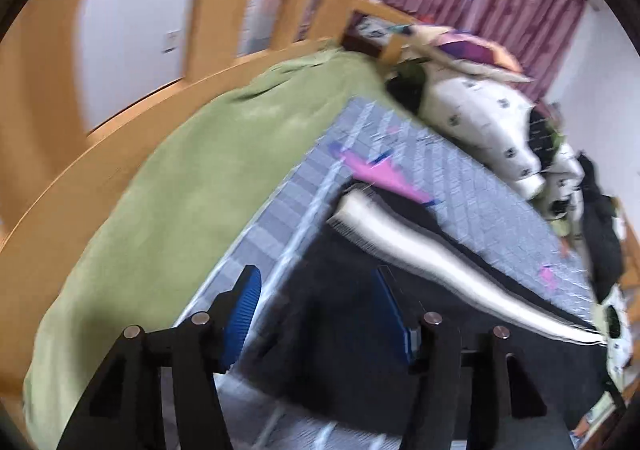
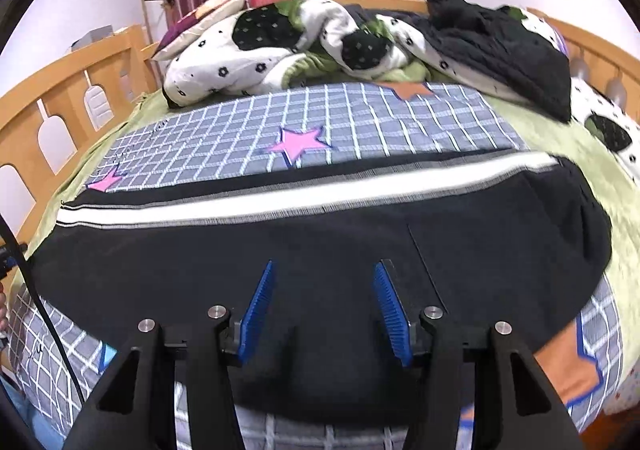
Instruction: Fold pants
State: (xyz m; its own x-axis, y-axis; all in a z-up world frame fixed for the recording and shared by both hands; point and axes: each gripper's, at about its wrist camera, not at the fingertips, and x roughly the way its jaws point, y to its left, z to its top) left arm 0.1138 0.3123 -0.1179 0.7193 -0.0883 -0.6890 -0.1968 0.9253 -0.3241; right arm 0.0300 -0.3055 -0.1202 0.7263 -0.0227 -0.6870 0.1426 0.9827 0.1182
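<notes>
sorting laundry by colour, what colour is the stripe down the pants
White, edged with thin grey lines, on black pants. The stripe shows best in the right wrist view.

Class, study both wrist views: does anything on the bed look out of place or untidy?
Yes. The black pants lie flat on the checked sheet, but behind them a crumpled patterned quilt and a dark garment are heaped at the headboard end.

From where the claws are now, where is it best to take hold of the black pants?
Probably the near edge of the black pants, pinched from the near side. They lie flat with the white stripe on the far side, so only a thin edge offers a grip.
</notes>
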